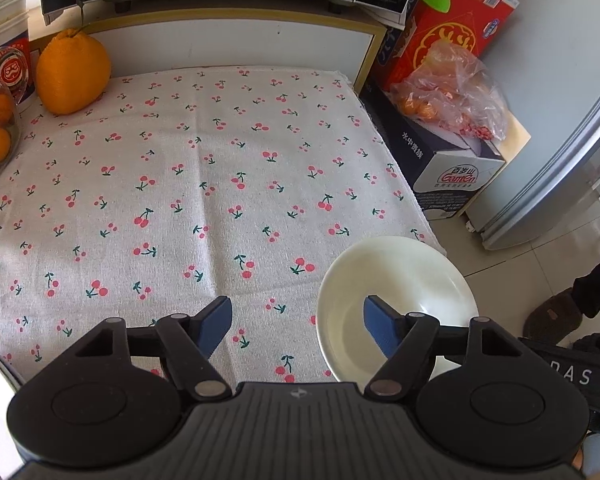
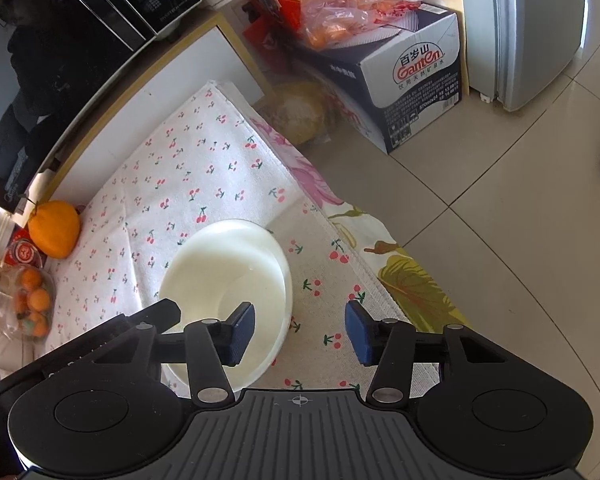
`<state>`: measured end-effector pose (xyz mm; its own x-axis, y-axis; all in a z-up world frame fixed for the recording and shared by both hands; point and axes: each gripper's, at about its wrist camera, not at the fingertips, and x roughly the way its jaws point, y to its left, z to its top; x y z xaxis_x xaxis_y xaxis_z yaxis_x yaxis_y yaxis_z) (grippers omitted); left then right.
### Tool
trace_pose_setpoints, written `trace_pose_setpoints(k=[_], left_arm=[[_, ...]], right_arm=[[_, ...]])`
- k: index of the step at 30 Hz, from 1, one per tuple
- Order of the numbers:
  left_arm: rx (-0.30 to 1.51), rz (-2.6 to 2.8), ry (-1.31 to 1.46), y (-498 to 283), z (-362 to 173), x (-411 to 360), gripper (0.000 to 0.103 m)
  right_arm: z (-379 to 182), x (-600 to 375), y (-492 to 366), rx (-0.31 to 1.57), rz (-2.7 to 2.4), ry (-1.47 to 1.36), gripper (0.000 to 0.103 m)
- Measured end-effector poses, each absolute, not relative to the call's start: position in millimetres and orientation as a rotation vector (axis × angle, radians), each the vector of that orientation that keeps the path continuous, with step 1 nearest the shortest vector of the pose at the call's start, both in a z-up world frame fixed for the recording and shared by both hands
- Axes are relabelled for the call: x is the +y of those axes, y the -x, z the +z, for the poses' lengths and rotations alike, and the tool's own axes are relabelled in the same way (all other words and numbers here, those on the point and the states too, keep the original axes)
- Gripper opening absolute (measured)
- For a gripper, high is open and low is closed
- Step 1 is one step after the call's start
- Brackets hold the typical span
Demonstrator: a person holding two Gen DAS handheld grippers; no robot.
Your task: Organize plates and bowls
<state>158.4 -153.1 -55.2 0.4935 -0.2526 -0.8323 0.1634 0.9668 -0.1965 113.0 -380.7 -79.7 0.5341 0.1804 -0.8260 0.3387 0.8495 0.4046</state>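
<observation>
On the near right corner of the desk (image 1: pixel 220 52), over its cherry-print cloth (image 1: pixel 180 184), sits a white bowl (image 1: pixel 396 304). Above it the left hand-held gripper (image 1: pixel 298 330) hangs released, one blue pad over the bowl's hollow and the other over the cloth. Beside it, the right hand-held gripper (image 2: pixel 300 330) likewise grips nothing, straddling the bowl's right rim.

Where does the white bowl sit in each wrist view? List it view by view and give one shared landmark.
Left wrist: the white bowl is at lower right, on the cloth's corner, behind the left tool's right finger.
Right wrist: the bowl is left of centre, low, under the right tool's left finger.
Shared landmark: the large orange fruit near the microwave.
</observation>
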Motion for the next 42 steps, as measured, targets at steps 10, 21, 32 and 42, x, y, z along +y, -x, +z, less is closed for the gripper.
trace_pose_setpoints(k=[10, 21, 32, 42], left_arm=[[1.076, -0.257, 0.147, -165, -64, -154, 0.036], [1.076, -0.306, 0.182, -165, -64, -154, 0.011], [1.069, -0.334, 0.244, -166, -63, -144, 0.007], [0.997, -0.36, 0.258, -154, -39, -130, 0.006]], right_arm=[[-87, -364, -122, 1.055, -0.064, -0.507, 0.018], [-89, -364, -120, 1.058, -0.033, -0.535, 0.009], [-88, -364, -118, 1.041, -0.02, -0.545, 0.009], [-62, -358, -108, 0.936, 0.044, -0.527, 0.01]])
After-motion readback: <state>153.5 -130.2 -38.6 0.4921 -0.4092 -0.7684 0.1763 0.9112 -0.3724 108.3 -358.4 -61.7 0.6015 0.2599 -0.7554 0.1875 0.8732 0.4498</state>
